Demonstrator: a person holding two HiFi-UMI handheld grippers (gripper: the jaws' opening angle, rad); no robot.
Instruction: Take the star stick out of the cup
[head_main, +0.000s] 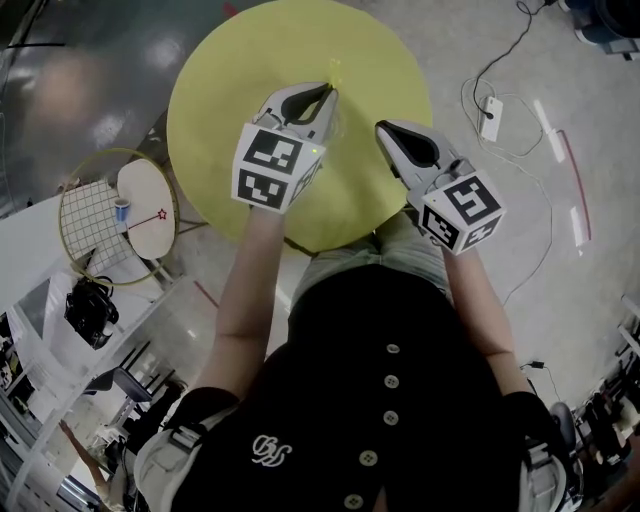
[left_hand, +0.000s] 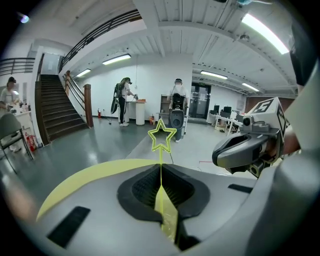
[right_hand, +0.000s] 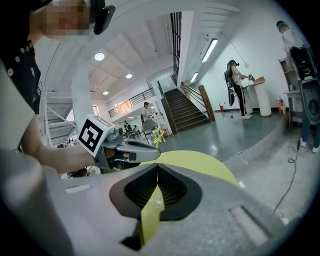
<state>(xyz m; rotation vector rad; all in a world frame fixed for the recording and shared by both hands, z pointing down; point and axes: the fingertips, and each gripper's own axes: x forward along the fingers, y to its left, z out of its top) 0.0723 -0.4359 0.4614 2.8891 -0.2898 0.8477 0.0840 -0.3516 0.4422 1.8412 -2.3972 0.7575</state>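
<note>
A thin yellow star stick (left_hand: 161, 135) stands up from between the closed jaws of my left gripper (left_hand: 161, 174), star end on top. In the head view the star stick (head_main: 335, 72) pokes past the left gripper (head_main: 325, 93) over the round yellow table (head_main: 220, 90). My right gripper (head_main: 384, 127) is just to its right, jaws closed. A pale see-through piece (right_hand: 157, 202), which looks like the clear cup's wall, sits pinched deep in the right gripper (right_hand: 156, 172). The rest of the cup is hidden. The right gripper view shows the star (right_hand: 158, 135) above the left gripper's tip.
A small round side table (head_main: 140, 195) with a wire frame, a little cup and a red star stick (head_main: 160, 214) stands at the left. Cables (head_main: 490, 110) lie on the floor to the right. People (left_hand: 124, 100) stand far back by a counter, next to stairs (left_hand: 55, 117).
</note>
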